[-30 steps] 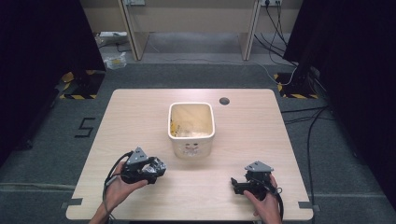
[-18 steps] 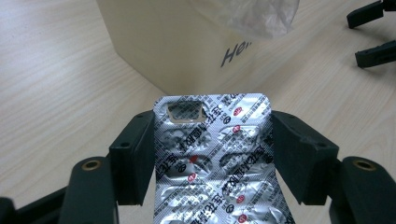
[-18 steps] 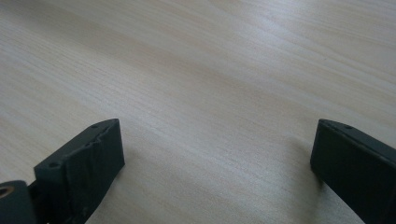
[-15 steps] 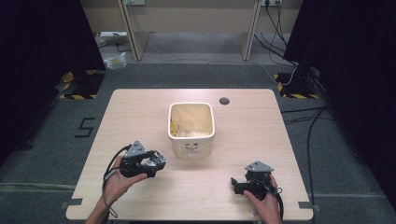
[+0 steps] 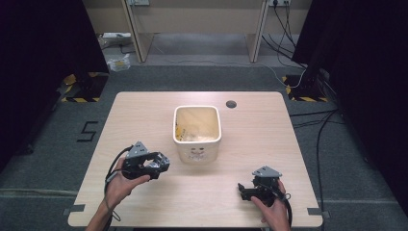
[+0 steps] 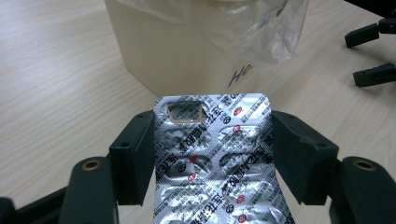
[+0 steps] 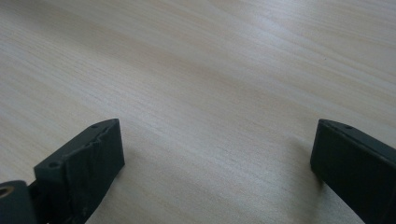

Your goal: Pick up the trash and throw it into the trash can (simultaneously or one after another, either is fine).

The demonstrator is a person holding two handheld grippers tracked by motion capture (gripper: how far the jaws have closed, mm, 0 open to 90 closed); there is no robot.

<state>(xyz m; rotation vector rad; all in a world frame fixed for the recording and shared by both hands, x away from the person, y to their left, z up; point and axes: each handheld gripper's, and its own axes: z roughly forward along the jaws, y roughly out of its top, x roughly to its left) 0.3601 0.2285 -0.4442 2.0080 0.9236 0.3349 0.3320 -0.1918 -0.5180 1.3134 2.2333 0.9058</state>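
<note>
Left tongs [image 6: 212, 154] are pinching a silver pill sheet [image 6: 215, 163] by its two long edges, one black jaw on each side, and it's held just in front of the cream bin [image 5: 197, 132] at the middle of the worktop [image 5: 269, 130]. Right tongs [image 7: 219, 168] sit spread wide with nothing between them, low over bare wood near the person's right corner, well apart from the bin. That sheet looks feather-light and thin, foil-backed with crinkled pockets, so my read is it'll flex or buckle if squeezed hard; an edge-to-edge hold like this one suits it, and a firm but gentle pinch should keep the slick foil from sliding. Out to the bin now: it carries a clear plastic liner [image 6: 252, 28] that drapes over the rim, and dark handwriting shows on its near wall. From the left gripper view you get the print on the foil and the liner's folds up close, plus the other tongs off at the right edge; from the high view the sheet is too small to make out, but the whole layout reads clearly.
</note>
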